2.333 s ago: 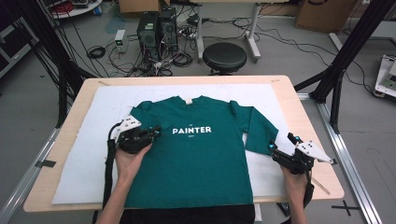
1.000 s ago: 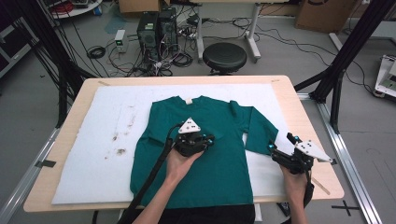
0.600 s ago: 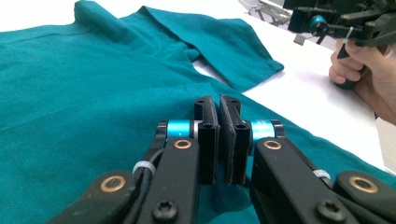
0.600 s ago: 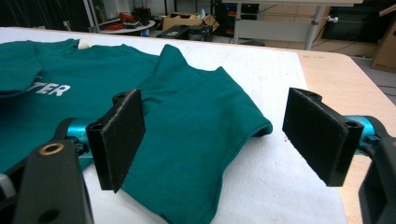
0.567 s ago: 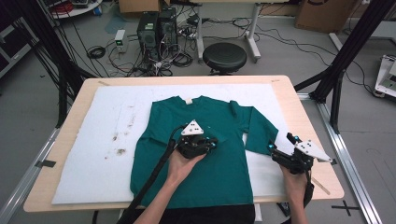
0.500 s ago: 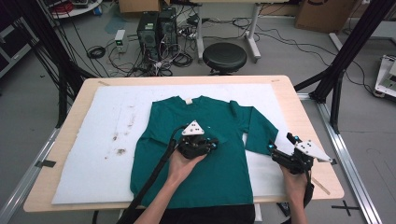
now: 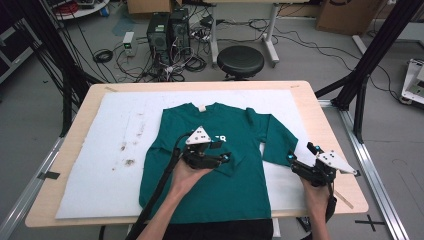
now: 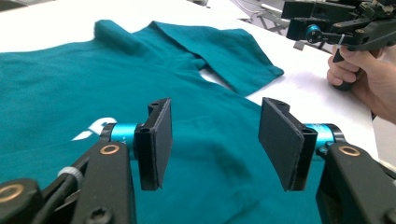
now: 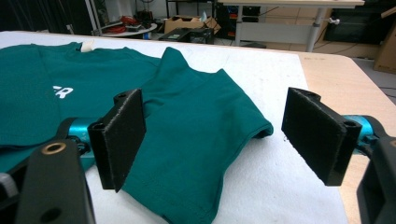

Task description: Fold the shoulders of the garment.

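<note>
Green shirt [image 7: 215, 160] is lying folded partway on the worktop [image 7: 325, 125] — both tongs, left [image 8: 215, 140] and right [image 9: 229, 140], are gaping wide and holding nothing — probably next they are grabbing the other sleeve [image 9: 205, 135].

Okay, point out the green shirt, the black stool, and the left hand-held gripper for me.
green shirt [image 7: 235, 192], high view, on the lower front of the body.
black stool [image 7: 240, 60], high view, on the round seat.
left hand-held gripper [image 7: 223, 151], high view, midway between its fingertips, over the shirt's chest.
</note>
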